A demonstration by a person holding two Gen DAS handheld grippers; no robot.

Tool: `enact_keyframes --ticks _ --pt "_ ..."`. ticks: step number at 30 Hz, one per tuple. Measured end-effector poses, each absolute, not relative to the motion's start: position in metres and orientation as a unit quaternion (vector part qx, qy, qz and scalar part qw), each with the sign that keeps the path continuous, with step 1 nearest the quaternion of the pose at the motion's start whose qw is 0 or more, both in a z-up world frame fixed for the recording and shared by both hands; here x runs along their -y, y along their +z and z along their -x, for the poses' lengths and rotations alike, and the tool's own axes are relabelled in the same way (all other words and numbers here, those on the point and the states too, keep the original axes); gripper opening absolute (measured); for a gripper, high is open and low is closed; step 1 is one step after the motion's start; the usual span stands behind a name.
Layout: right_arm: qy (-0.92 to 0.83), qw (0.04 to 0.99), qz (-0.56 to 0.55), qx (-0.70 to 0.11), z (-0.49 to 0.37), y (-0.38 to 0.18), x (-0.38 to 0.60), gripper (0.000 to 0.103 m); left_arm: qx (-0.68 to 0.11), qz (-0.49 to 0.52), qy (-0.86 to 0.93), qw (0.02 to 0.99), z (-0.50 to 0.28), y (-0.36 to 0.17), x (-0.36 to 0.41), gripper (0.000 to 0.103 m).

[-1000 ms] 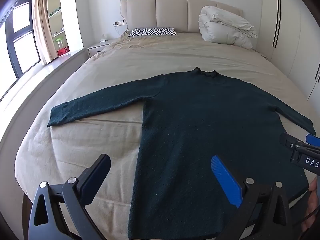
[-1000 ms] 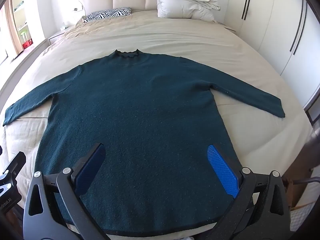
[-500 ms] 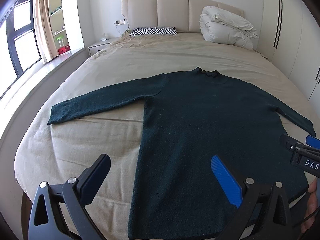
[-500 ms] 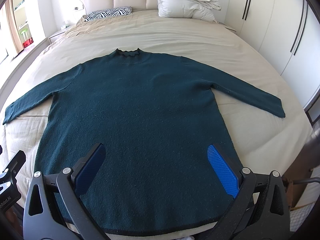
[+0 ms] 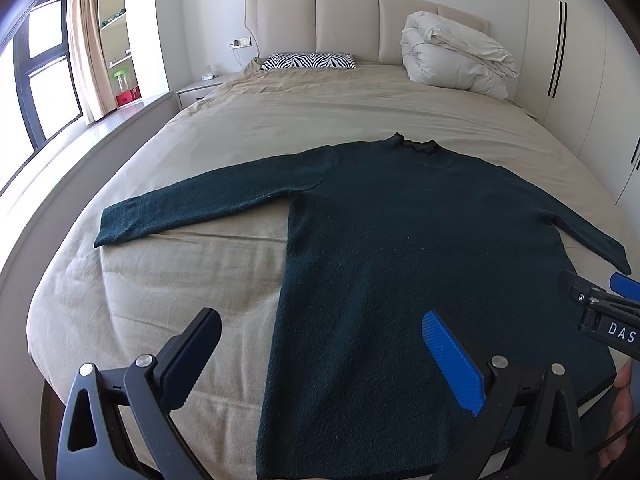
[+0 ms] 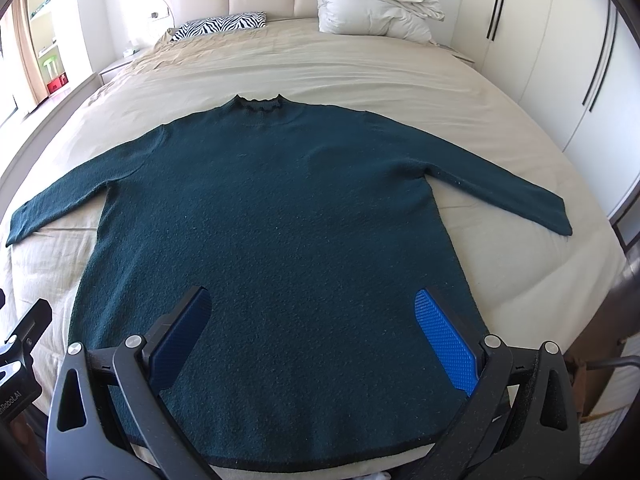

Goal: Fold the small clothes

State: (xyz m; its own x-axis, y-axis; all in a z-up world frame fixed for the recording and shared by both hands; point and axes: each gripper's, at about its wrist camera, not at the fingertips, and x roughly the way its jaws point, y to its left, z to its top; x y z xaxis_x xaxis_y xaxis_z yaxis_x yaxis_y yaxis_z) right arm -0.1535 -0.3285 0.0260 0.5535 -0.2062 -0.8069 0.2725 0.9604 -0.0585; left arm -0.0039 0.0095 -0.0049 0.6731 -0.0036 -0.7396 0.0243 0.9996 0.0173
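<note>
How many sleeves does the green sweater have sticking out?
2. One sleeve stretches out flat toward the window side of the bed, and the other sleeve stretches toward the wardrobe side. Both lie flat on the sweater's sides, neither folded in.

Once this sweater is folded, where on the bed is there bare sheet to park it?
The widest bare stretch of the bed lies between the sweater collar and the zebra pillow and rolled duvet. Narrower wedges sit under each spread sleeve, beside the body. The near middle is crowded: the sweater covers it, with both the left gripper and right gripper open above it.
</note>
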Motion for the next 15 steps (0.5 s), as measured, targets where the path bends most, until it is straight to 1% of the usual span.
enact_keyframes --ticks 15 --pt "-0.134 0.88 -0.032 -0.454 0.1537 0.0239 0.3246 0.103 -0.404 -0.012 -0.008 0.915 0.0038 -0.0049 -0.0103 0.103"
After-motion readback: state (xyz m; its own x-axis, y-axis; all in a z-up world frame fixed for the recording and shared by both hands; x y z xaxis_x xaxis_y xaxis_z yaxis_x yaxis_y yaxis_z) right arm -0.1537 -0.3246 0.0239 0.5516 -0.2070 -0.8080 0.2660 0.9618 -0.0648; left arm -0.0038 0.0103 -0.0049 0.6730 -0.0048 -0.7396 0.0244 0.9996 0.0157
